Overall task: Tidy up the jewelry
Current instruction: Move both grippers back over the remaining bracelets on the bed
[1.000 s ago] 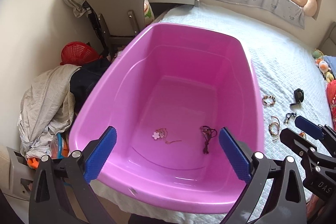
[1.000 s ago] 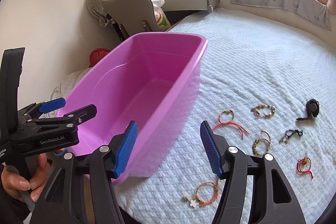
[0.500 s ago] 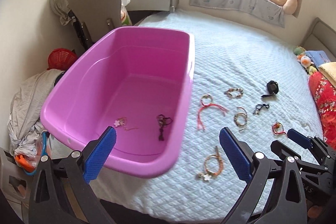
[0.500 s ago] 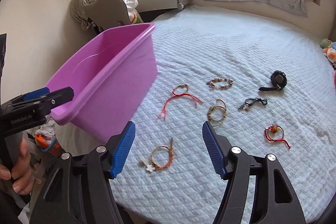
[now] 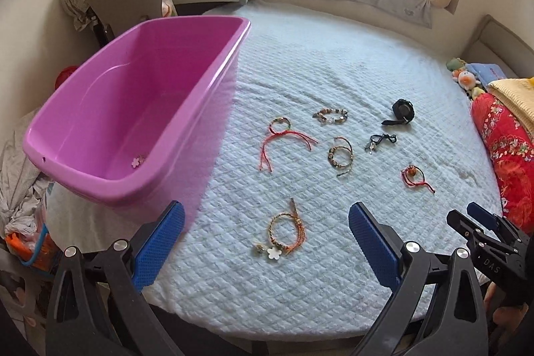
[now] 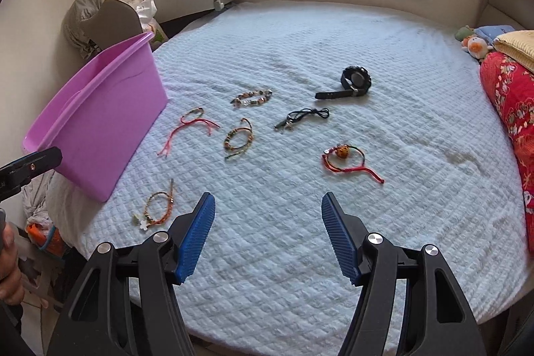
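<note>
- The pink tub [image 5: 140, 109] sits at the bed's [image 5: 333, 62] left edge, its near corner overhanging; a white flower charm [image 5: 138, 161] lies on its floor.
- The left gripper [image 5: 266, 244] hangs over the bed's near edge, jaws wide and empty.
- Just beyond it, near the near edge, lies an orange braided bracelet with a white flower [image 5: 284, 234].
- Further in, beside the tub, lies a red cord bracelet [image 5: 283, 139].
- Right of that, toward the bed's middle: a beaded bracelet [image 5: 330, 115], and nearer, a brown beaded double loop [image 5: 340, 153].
- Next come a dark cord piece [image 5: 380, 140] and, beyond it, a black watch [image 5: 402, 112].
- Nearer the right edge lies a red bracelet with an orange bead [image 6: 345, 157].
- The right gripper [image 6: 268, 236] hovers over bare bedspread by the near edge, jaws well apart, nothing between them.
</note>
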The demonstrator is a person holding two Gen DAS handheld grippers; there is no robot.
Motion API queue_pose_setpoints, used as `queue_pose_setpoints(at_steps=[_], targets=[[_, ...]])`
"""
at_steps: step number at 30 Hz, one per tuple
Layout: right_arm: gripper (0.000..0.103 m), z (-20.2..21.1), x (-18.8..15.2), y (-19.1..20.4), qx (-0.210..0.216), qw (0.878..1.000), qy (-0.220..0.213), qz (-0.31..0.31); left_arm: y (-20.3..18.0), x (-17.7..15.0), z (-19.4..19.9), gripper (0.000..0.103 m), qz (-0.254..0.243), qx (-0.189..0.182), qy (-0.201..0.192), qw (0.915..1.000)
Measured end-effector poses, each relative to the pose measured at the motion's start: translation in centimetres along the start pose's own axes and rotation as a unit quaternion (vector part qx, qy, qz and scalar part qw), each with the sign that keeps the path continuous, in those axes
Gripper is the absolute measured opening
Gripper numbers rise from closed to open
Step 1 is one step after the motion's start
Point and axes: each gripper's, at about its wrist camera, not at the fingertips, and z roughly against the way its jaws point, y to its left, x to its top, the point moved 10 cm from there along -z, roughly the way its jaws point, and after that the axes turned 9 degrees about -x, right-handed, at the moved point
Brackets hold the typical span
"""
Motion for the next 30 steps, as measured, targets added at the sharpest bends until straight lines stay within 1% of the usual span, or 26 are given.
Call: queue_pose_setpoints(at_steps=[6, 11, 16, 21, 24, 30], targets=[[0.064, -1.1, -0.9, -2.3, -0.012, 1.0, 0.002, -0.013, -0.7, -1.9, -1.9, 0.097, 0.003, 0.016, 0.007, 0.9998], [0.064, -2.5, -1.4, -3.3, -0.011, 1.0, 0.009, -0.019, -0.9, -3.3, -3.8, 0.097, 0.022, 0.014, 0.023, 0.9994], [0.065, -4.5, -1.6, -4.0, -0.011, 1.0, 0.015, -0.018, -0.9, -4.3, -5.7, 0.097, 0.016, 0.026, 0.029, 0.9991], [0.065, -6.7, -1.5, -5.0, -0.009, 1.0, 0.021, -0.019, -0.3, -5.6, -8.3, 0.097, 0.032, 0.035, 0.041, 0.998], [0.065, -8.2, -1.3, -5.7, -0.013, 0.999, 0.027, -0.016, -0.1, -6.5, -9.8, 0.097, 0.051, 0.037, 0.051, 0.9967], [0.065, -11.4, -0.5, -6.9, -0.015, 0.999, 0.036, 0.004, 0.1, -7.6, -11.8, 0.097, 0.074, 0.05, 0.06, 0.9941]])
